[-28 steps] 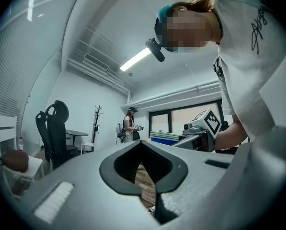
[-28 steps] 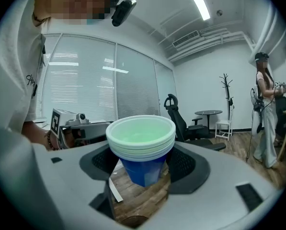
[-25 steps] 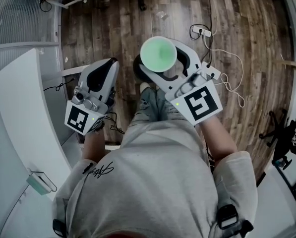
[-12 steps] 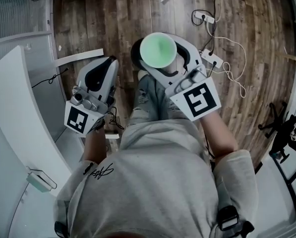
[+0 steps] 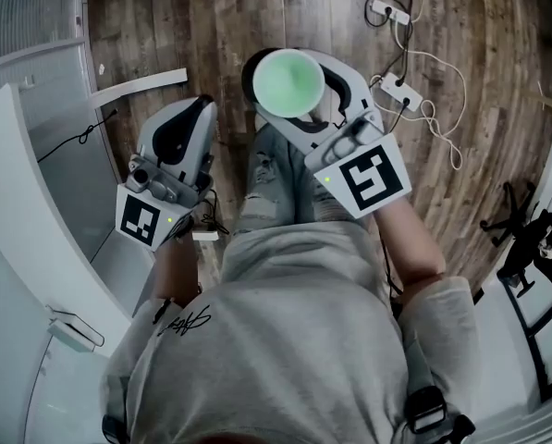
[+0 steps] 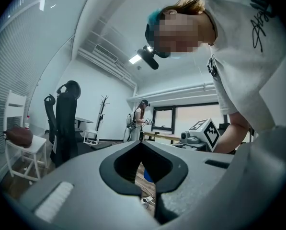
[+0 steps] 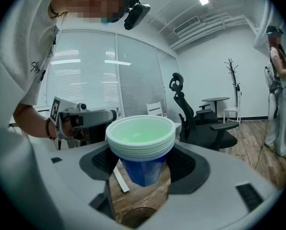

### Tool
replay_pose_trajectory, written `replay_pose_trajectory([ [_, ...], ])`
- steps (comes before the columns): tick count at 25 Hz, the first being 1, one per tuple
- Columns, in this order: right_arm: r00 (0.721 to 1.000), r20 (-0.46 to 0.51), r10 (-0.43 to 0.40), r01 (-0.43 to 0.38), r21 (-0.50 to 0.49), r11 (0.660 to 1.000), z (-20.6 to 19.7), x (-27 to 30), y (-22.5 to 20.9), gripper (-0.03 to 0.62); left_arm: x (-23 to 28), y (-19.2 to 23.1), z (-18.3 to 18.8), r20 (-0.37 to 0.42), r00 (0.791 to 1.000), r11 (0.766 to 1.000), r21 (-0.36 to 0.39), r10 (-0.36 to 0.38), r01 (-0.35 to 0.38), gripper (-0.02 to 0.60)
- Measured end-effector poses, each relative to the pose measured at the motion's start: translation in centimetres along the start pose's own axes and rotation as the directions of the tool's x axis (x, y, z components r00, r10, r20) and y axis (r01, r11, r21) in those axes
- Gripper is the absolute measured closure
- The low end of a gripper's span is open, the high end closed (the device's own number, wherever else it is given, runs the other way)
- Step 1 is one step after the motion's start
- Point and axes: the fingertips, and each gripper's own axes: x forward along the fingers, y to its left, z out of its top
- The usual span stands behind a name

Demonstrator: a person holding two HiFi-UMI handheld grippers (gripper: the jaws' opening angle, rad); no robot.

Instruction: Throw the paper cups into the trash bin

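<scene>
Presently, a nested stack of paper cups (image 7: 142, 145), blue on the outer wall and pale green inside, stands upright between the two grey moulded jaws of the right claw (image 7: 143, 166). The jaws are parted only to the stack's width and press its blue wall from either side, just below the layered rolled rims. In the head view the stack is seen mouth-up, at 12 o'clock from the person's body, above the brown wood-plank floor (image 5: 211, 26). The left claw (image 5: 194, 117) hangs at about 8 o'clock from the cups, well apart from them; its jaws are drawn together to a thin slit and hold nothing. A white cable with a power strip (image 5: 393, 89) lies on the floor at 3 o'clock from the cups. No trash bin can be identified with certainty. Such cups are judged very light and thin-walled, so easily crushed, though nesting stiffens them. The smooth tapered wall may slide downward, so a moderate hold high on the wall, under the rims, appears soundest.
</scene>
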Motion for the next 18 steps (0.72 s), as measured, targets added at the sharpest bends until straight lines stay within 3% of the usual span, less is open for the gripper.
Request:
replay_pose_trajectory([
  [18,0.995,-0.080,0.053,-0.049,0.050,0.998,-10.5,4.7,-0.7,0.289,-0.4,1.9,-6.7,-0.034,0.999,0.996,-0.082,0.025,-0.028,0.584],
])
